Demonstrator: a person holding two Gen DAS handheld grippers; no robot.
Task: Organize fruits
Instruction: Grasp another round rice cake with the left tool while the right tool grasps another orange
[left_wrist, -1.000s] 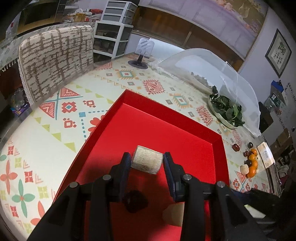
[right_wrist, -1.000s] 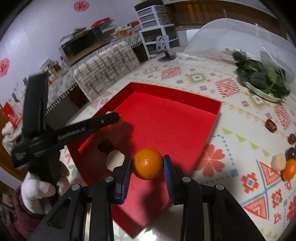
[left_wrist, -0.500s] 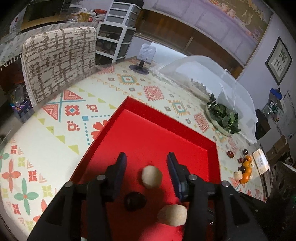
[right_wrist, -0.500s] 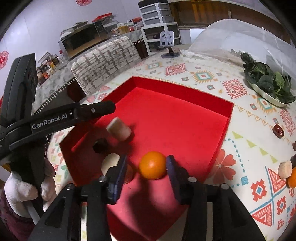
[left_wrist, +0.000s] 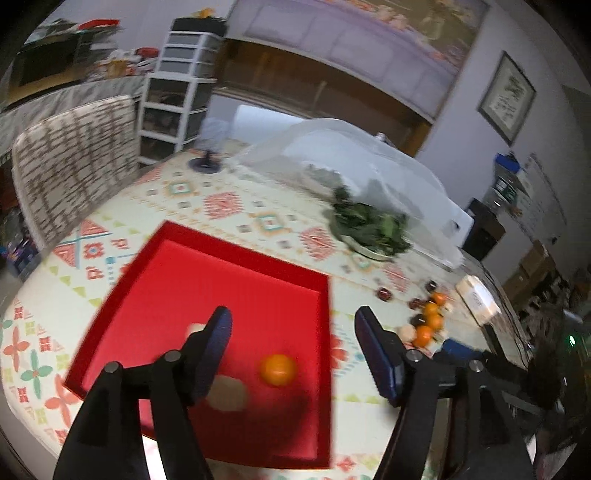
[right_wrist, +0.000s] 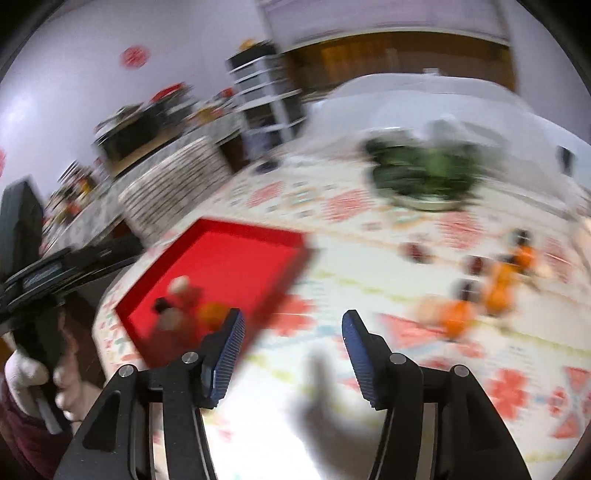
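Both black two-finger grippers, left gripper (left_wrist: 293, 328) and right gripper (right_wrist: 291, 332), have released and lifted, jaws wide and empty, the round orange fruit (left_wrist: 277, 369) now in the shallow red tray (left_wrist: 325, 369), remaining loose fruits (right_wrist: 491, 288) at the right gripper's two o'clock, nearer it.

No text can be read: the print on the left gripper (right_wrist: 70, 269), the framed picture (left_wrist: 506, 98) and the small box (left_wrist: 476, 297) is blurred.

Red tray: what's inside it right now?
In the red tray: an orange, a pale fruit and another half hidden by the left fingers. Anything beneath them is covered.
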